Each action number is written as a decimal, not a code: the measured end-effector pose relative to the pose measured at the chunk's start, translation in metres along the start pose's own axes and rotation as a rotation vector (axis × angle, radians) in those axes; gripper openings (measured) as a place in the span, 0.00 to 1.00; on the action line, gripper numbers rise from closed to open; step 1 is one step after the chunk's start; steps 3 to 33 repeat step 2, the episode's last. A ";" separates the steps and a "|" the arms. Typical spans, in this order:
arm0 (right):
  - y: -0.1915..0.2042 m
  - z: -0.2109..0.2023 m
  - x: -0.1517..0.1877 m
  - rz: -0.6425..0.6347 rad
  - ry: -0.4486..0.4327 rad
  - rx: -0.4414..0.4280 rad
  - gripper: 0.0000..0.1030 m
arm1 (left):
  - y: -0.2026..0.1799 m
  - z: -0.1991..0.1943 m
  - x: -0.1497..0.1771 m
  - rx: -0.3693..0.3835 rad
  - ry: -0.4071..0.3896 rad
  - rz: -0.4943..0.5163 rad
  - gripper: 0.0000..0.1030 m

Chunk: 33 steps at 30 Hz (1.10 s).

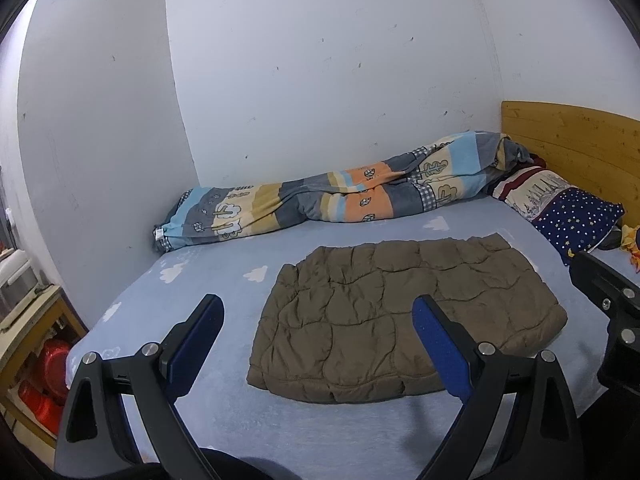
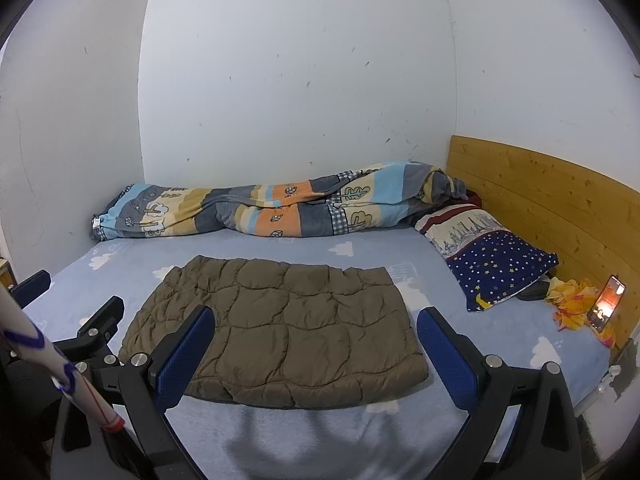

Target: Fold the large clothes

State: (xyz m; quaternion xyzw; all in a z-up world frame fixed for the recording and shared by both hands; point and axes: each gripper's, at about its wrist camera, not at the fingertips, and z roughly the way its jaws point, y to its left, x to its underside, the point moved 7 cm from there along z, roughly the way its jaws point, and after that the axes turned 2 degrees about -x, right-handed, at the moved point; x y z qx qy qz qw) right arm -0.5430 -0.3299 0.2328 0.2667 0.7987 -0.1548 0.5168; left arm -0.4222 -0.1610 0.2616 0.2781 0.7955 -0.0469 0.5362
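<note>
A brown quilted jacket [image 1: 400,316] lies folded into a flat rectangle on the light blue bed sheet [image 1: 192,280]; it also shows in the right wrist view [image 2: 280,328]. My left gripper [image 1: 318,308] is open and empty, held above the near edge of the jacket. My right gripper [image 2: 316,320] is open and empty, also above the jacket's near edge. The right gripper's body shows at the right edge of the left wrist view [image 1: 612,304]. The left gripper's body shows at the left of the right wrist view [image 2: 96,328].
A rolled patterned blanket [image 1: 328,192] lies along the wall at the back. A star-print pillow [image 2: 488,256] rests by the wooden headboard [image 2: 540,208]. A lit phone [image 2: 606,308] and an orange cloth [image 2: 572,304] lie by the headboard. A wooden shelf [image 1: 28,332] stands left of the bed.
</note>
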 end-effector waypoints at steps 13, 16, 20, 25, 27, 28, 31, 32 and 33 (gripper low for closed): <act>-0.001 0.003 0.001 -0.001 0.005 0.001 1.00 | -0.002 -0.001 0.000 -0.005 -0.009 0.010 0.92; -0.001 0.003 0.001 -0.001 0.005 0.001 1.00 | -0.002 -0.001 0.000 -0.005 -0.009 0.010 0.92; -0.001 0.003 0.001 -0.001 0.005 0.001 1.00 | -0.002 -0.001 0.000 -0.005 -0.009 0.010 0.92; -0.001 0.003 0.001 -0.001 0.005 0.001 1.00 | -0.002 -0.001 0.000 -0.005 -0.009 0.010 0.92; -0.001 0.003 0.001 -0.001 0.005 0.001 1.00 | -0.002 -0.001 0.000 -0.005 -0.009 0.010 0.92; -0.001 0.003 0.001 -0.001 0.005 0.001 1.00 | -0.002 -0.001 0.000 -0.005 -0.009 0.010 0.92; -0.001 0.003 0.001 -0.001 0.005 0.001 1.00 | -0.002 -0.001 0.000 -0.005 -0.009 0.010 0.92; -0.001 0.003 0.001 -0.001 0.005 0.001 1.00 | -0.002 -0.001 0.000 -0.005 -0.009 0.010 0.92; -0.001 0.003 0.001 -0.001 0.005 0.001 1.00 | -0.002 -0.001 0.000 -0.005 -0.009 0.010 0.92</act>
